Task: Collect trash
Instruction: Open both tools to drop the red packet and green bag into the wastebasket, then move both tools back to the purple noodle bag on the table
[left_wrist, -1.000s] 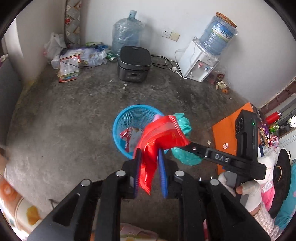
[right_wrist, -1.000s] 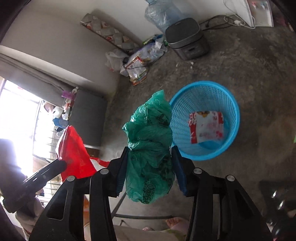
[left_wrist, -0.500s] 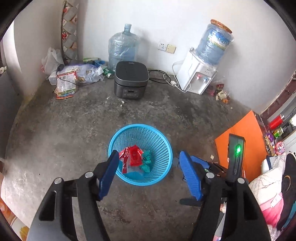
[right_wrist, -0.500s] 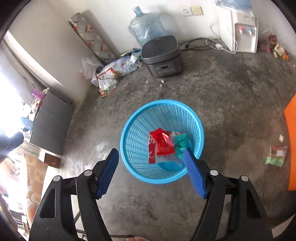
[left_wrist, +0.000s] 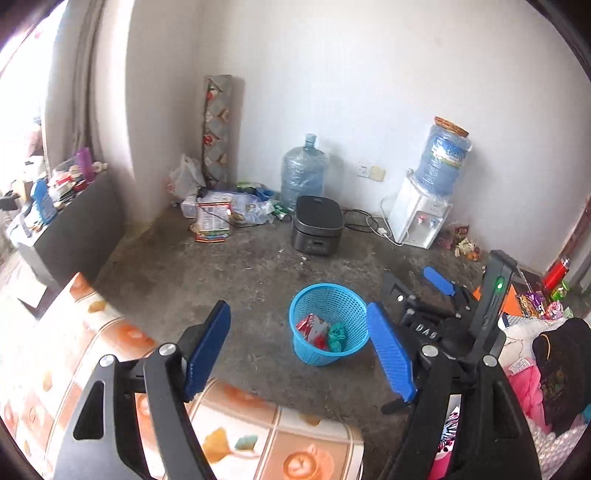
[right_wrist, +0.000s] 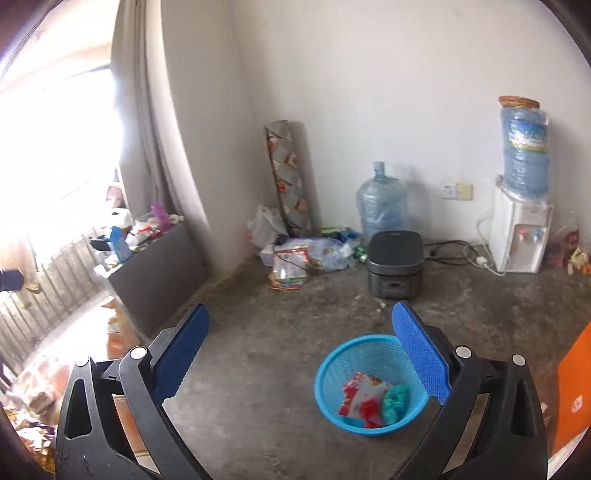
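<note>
Tongs (right_wrist: 301, 354) opening empty above basket (right_wrist: 332, 369) of trash (right_wrist: 373, 400).

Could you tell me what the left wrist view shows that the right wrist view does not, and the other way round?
Only the left wrist view shows the right hand-held gripper from outside, jaws opening and empty, and the red bottle. Only the right wrist view shows the window railing. Both show the blue basket holding the red wrapper and green bag, plus the rice cooker and water dispenser.

Daylit, window (right_wrist: 55, 147) glare left, fisheye-warped edges
</note>
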